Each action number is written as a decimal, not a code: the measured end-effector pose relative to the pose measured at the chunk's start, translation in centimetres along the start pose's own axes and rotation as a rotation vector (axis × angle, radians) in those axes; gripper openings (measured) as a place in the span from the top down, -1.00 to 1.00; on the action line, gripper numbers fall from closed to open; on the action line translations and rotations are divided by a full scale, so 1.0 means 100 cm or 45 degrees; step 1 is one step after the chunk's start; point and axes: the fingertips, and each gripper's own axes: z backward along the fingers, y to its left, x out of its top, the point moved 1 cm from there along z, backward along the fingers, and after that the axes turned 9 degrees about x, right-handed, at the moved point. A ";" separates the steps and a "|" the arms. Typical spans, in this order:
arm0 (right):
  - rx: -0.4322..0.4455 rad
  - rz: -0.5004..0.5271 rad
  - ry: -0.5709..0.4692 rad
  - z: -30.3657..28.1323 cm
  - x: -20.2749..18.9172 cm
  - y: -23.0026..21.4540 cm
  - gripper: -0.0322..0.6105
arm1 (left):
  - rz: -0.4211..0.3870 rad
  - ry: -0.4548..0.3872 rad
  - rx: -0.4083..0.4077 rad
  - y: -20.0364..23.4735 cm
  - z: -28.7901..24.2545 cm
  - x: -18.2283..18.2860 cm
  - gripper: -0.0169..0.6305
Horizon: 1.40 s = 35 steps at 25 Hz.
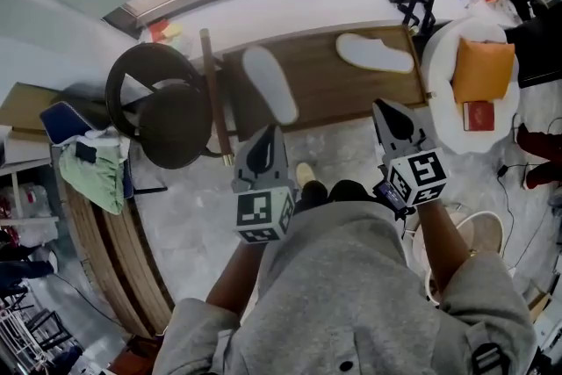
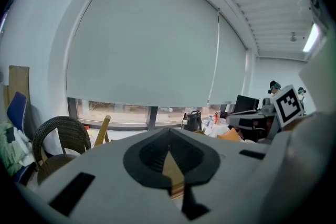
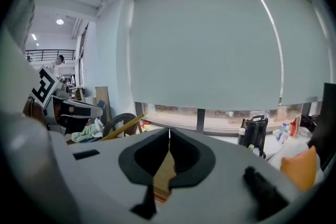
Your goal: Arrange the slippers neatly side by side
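The left gripper (image 1: 270, 136) and right gripper (image 1: 383, 110) hover with jaws pressed together and empty, apparently because no pickup has begun: on the wooden platform (image 1: 320, 97) the near slipper (image 1: 270, 83) and far slipper (image 1: 375, 54) lie well apart and misaligned.

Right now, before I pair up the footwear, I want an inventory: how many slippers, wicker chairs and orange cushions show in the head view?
Slippers: 2
Wicker chairs: 1
Orange cushions: 1
Total: 4
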 end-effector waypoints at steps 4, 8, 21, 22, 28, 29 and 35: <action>0.006 0.037 0.022 -0.013 0.004 -0.009 0.82 | 0.009 0.008 0.001 0.006 -0.010 0.002 0.90; 0.008 0.059 0.049 -0.017 0.004 -0.023 0.82 | 0.019 0.017 0.017 0.006 -0.019 0.002 0.90; 0.008 0.074 0.159 -0.036 -0.005 -0.109 0.82 | 0.047 0.044 0.090 -0.022 -0.065 0.023 0.90; 0.008 0.073 0.167 -0.039 -0.007 -0.117 0.82 | 0.047 0.043 0.094 -0.025 -0.070 0.027 0.90; 0.045 0.018 0.201 -0.058 -0.016 -0.155 0.81 | 0.025 0.056 0.108 -0.037 -0.103 0.039 0.90; 0.057 0.011 0.211 -0.061 -0.019 -0.159 0.81 | 0.023 0.063 0.114 -0.038 -0.108 0.040 0.90; 0.146 -0.010 0.281 -0.074 -0.047 -0.180 0.58 | 0.021 0.085 0.150 -0.053 -0.130 0.037 0.90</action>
